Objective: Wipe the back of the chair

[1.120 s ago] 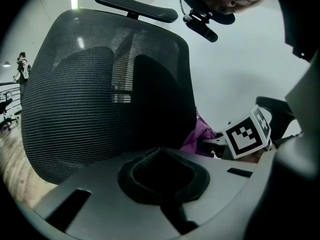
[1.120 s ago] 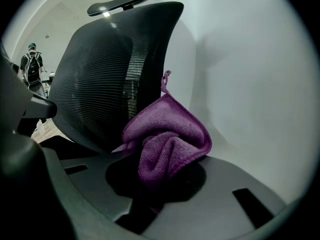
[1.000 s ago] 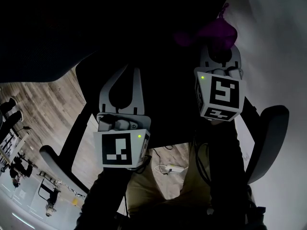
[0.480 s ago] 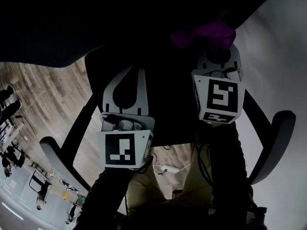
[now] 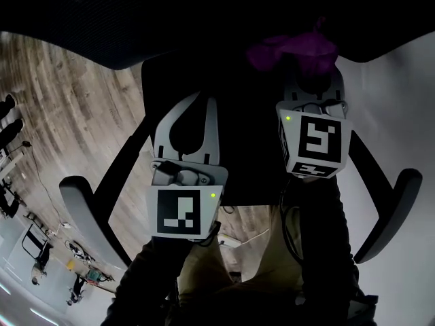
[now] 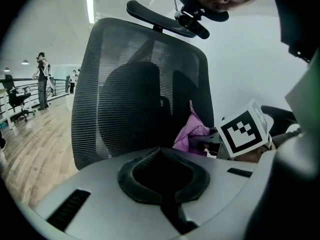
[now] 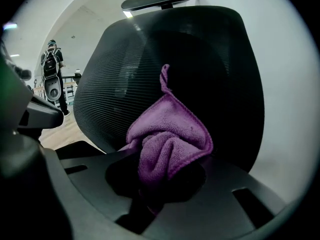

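The black mesh chair back (image 5: 204, 19) fills the top of the head view and stands upright before both grippers (image 6: 130, 99) (image 7: 130, 79). A bunched purple cloth (image 5: 292, 46) (image 7: 170, 139) is held in my right gripper (image 5: 309, 66) (image 7: 165, 156), which is shut on it. The cloth rests against the mesh toward the right side of the back. My left gripper (image 5: 204, 100) (image 6: 162, 151) is shut with nothing in it, a little short of the mesh. From the left gripper view, the cloth (image 6: 192, 131) and the right gripper's marker cube (image 6: 245, 129) show at the right.
Two black armrests (image 5: 78, 202) (image 5: 397, 202) flank my arms. A headrest (image 6: 160, 21) tops the chair. Wooden floor (image 5: 68, 114) lies to the left, a white wall (image 5: 401, 100) to the right. A white power strip (image 5: 228, 240) lies on the floor. People (image 6: 42, 79) stand far off.
The head view has shifted, showing more floor at the left. The left gripper has drifted slightly right and down in the frame. The right gripper still holds the cloth at the mesh.
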`<state>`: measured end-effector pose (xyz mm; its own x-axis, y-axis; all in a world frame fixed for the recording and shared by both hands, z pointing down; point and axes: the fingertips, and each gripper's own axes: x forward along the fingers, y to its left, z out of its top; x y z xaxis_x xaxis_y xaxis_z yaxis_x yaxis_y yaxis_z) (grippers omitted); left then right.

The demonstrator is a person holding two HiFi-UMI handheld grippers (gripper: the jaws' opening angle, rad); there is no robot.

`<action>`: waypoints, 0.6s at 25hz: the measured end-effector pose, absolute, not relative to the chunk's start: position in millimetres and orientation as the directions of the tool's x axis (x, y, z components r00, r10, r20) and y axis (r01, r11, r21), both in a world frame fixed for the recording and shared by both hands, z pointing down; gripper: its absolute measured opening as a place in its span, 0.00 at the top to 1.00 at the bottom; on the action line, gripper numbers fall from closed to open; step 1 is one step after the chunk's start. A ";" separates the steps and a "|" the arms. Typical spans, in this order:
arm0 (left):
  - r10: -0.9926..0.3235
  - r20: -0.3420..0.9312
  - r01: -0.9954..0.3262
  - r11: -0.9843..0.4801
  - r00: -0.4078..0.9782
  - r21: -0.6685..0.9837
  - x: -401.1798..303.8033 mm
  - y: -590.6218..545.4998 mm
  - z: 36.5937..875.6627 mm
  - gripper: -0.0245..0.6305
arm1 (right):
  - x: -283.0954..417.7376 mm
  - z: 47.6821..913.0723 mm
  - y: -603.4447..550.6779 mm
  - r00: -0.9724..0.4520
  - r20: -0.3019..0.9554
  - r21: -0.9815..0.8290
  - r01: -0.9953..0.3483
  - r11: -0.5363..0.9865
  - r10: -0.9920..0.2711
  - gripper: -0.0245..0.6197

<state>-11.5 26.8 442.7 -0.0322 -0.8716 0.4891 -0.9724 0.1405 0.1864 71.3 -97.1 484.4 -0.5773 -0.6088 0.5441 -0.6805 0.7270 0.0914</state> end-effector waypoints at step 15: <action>-0.862 0.498 -0.954 0.220 -0.092 0.204 -48.3 79.5 432.7 0.96 | -10.8 467.5 -54.0 -0.673 0.529 0.082 -0.566 0.820 -0.517 0.86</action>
<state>-48.3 79.5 432.7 -0.0921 -0.8622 0.4982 -0.9539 0.2200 0.2044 -10.8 -54.0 467.5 -0.6732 -0.5172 0.5286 -0.5662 0.8202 0.0815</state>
